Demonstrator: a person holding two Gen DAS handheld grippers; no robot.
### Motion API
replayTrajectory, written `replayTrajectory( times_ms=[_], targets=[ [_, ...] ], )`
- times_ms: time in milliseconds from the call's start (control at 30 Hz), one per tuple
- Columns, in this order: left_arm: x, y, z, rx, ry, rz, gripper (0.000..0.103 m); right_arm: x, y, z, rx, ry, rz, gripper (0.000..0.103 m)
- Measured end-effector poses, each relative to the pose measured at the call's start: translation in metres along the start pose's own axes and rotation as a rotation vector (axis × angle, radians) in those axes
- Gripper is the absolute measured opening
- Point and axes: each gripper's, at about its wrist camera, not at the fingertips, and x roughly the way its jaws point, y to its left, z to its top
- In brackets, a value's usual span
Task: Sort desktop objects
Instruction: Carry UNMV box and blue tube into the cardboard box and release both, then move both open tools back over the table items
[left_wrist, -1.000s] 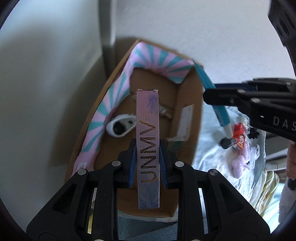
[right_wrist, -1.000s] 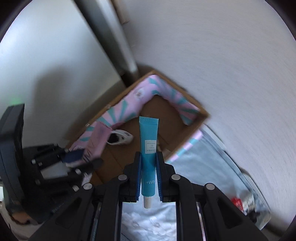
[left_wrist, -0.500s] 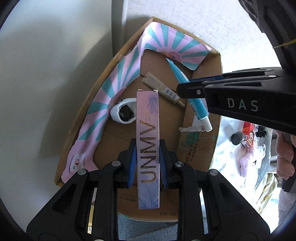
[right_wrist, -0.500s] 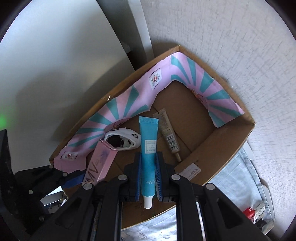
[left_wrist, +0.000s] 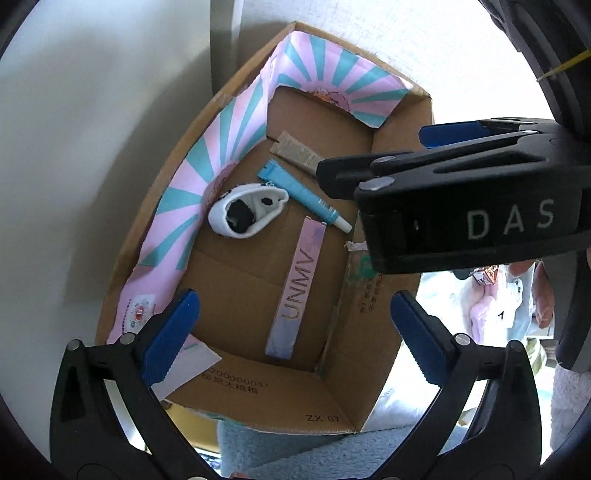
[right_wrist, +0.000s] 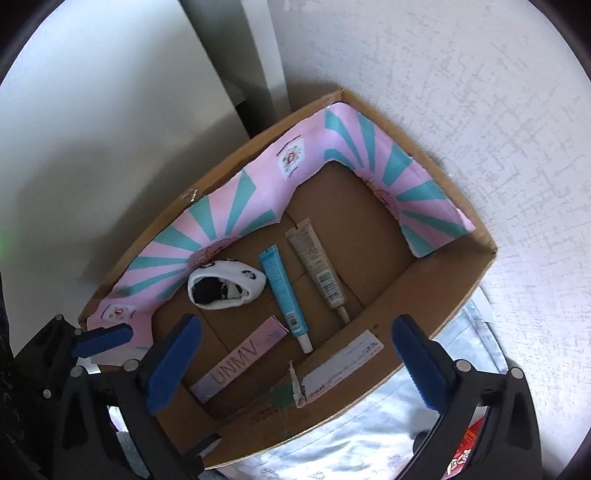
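An open cardboard box (left_wrist: 373, 295) (right_wrist: 406, 295) with a pink-and-teal striped lining fills both views. On its floor lie a lilac UNMV carton (left_wrist: 299, 288) (right_wrist: 240, 360), a blue tube (left_wrist: 299, 192) (right_wrist: 282, 291), a beige tube (left_wrist: 295, 149) (right_wrist: 317, 271) and a rolled white-and-black sock (left_wrist: 247, 214) (right_wrist: 225, 284). My left gripper (left_wrist: 294, 296) hangs over the carton, its jaws opening wide with nothing between the pads. My right gripper (right_wrist: 295, 321) hangs over the blue tube, its jaws also opening and holding nothing. The right gripper's body hides the box's right side in the left wrist view.
The box stands in a corner against a white textured wall (right_wrist: 480, 110). A pale blue cloth (right_wrist: 369, 435) lies in front of it, with a red packet (right_wrist: 469, 443) and a pink plush (left_wrist: 484, 310) on it. A hand (left_wrist: 543, 295) shows at the right edge.
Both grippers have come down over the box and opened. The UNMV carton left the left gripper and the blue tube left the right one; both now lie on the box floor.
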Motion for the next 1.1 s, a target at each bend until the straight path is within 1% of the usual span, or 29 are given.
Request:
replayTrajectory(
  times_ms=[100,167,300,533,733,1100],
  targets=[
    [-0.004,-0.006,-0.002,0.016,-0.008,0.010,0.103,-0.006,0.001,-0.004,0.006,-0.014,0.004,0.102],
    [-0.008,0.000,0.002,0.026,-0.003,0.007,0.103,-0.008,0.000,-0.004,0.012,-0.021,0.005,0.102],
    [-0.007,-0.005,-0.003,0.046,0.003,0.023,0.103,-0.013,-0.001,-0.010,0.023,-0.030,0.016,0.103],
    [-0.015,-0.012,-0.009,0.072,-0.003,0.022,0.103,-0.018,-0.001,-0.018,0.025,-0.043,0.024,0.103],
    [-0.023,-0.013,-0.012,0.076,-0.015,0.025,0.103,-0.024,0.000,-0.023,0.019,-0.053,0.030,0.102],
    [-0.024,-0.021,-0.016,0.096,-0.013,0.028,0.103,-0.041,-0.008,-0.034,0.040,-0.095,0.030,0.103]
  ],
)
